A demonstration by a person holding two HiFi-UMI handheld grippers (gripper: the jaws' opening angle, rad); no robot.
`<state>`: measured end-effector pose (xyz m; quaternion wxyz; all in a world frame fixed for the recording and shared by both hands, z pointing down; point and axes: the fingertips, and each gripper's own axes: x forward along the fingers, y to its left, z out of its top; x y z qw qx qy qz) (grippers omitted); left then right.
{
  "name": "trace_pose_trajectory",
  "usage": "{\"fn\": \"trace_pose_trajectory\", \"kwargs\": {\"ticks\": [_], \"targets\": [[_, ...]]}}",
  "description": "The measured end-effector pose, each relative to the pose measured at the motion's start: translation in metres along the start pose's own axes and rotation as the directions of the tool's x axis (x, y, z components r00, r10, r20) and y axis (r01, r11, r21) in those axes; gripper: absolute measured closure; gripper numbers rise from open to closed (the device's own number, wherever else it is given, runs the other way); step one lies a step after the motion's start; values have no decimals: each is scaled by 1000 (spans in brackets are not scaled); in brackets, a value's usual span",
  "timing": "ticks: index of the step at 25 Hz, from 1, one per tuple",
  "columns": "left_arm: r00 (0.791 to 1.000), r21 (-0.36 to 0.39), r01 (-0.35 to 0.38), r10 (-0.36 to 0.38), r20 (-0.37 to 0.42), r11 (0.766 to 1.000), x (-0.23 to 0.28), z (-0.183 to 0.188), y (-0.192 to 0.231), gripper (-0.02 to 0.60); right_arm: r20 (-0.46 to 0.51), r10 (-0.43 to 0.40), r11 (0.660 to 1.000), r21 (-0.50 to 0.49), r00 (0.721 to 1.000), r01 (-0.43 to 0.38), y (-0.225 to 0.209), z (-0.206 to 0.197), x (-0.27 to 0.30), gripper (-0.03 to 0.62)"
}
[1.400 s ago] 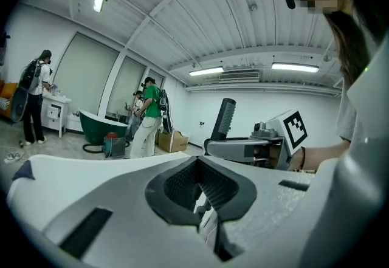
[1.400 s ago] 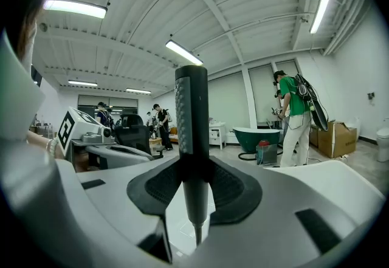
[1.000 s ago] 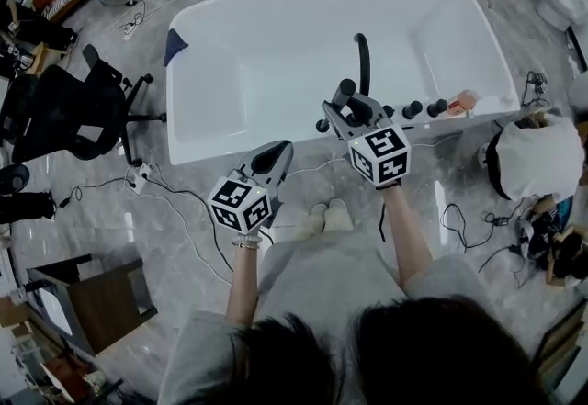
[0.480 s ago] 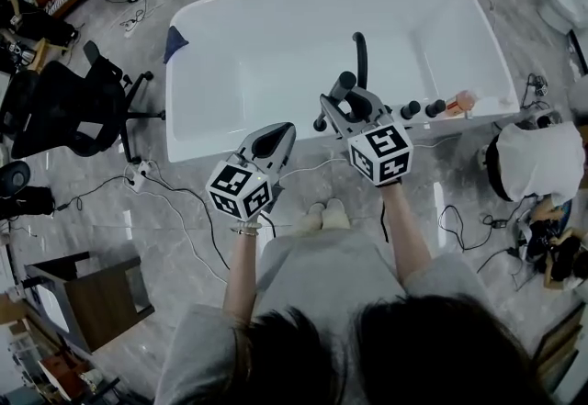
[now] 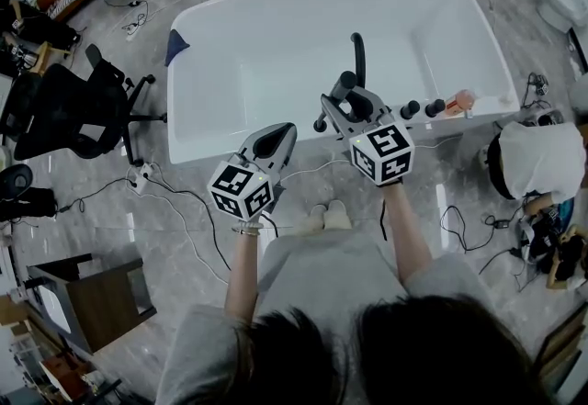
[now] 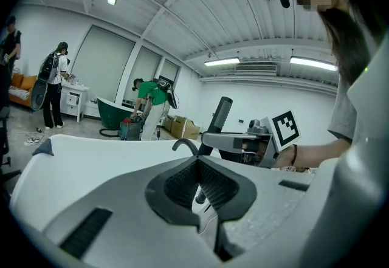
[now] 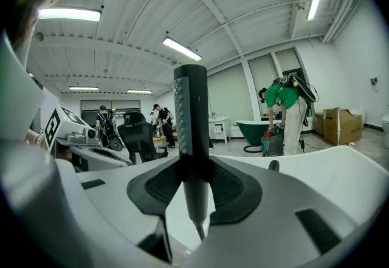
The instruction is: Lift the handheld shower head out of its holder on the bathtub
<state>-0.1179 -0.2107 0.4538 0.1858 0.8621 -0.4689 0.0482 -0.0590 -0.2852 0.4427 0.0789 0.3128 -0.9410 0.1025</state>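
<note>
The right gripper had its two fingers squeezed tight on the black shower head. It held the thin handle, so the stick stood straight up. The shower head hung just above the near edge of the bathtub, beside the curved tap and the row of knobs. It looked lifted out of its holder, though the holder itself could not be made out. Standing upright probably let it slide out without catching. The left gripper had its fingers closed together with nothing in them. It hung just outside the bathtub's near edge, likely to stay clear, since one gripper seemed enough.
</note>
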Motion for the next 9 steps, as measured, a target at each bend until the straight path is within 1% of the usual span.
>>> {"fn": "trace_pose_trajectory", "kwargs": {"ticks": [9], "targets": [[1000, -10, -8, 8, -3, 1000, 1, -4, 4, 577, -3, 4, 1000, 5, 1000, -4, -3, -3, 3, 461]]}}
